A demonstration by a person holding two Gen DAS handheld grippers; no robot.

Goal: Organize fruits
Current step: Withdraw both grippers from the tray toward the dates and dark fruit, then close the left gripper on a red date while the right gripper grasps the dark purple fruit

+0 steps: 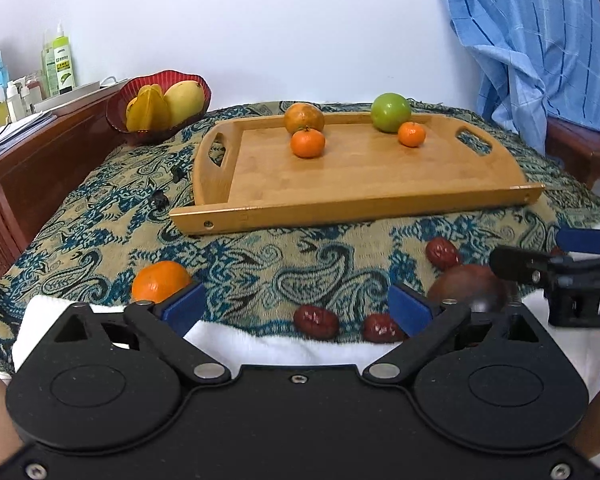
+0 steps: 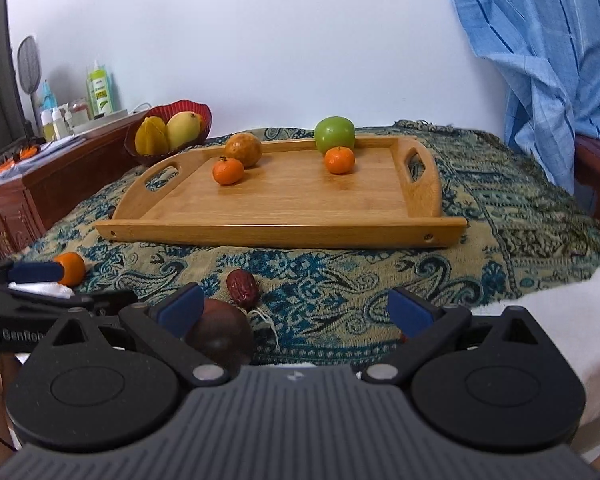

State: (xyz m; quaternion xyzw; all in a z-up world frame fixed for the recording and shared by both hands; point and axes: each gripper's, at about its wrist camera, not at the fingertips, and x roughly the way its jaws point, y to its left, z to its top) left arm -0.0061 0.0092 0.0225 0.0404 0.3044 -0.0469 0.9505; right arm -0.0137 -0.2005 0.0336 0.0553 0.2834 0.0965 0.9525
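Note:
A wooden tray [image 1: 356,206] [image 2: 280,232] on the patterned cloth carries a green apple [image 1: 391,112] [image 2: 335,135], a brownish round fruit [image 1: 304,118] [image 2: 244,149] and two mandarins [image 1: 308,143] [image 1: 411,135]. Near the front edge my left gripper [image 1: 298,308] is open over two red dates [image 1: 315,321] [image 1: 382,328]. A loose mandarin [image 1: 160,282] [image 2: 71,268] lies just outside its left finger. My right gripper [image 2: 296,310] is open too. A dark purple fruit [image 2: 220,338] [image 1: 466,284] lies just inside its left finger, and a third date [image 2: 242,288] [image 1: 443,254] lies beyond.
A red bowl [image 1: 116,108] [image 2: 204,114] with a starfruit and a mango stands left of the tray. A wooden cabinet [image 1: 40,160] with bottles runs along the left. A blue towel [image 1: 532,40] hangs over a chair at the right. White cloth [image 1: 260,344] lines the near edge.

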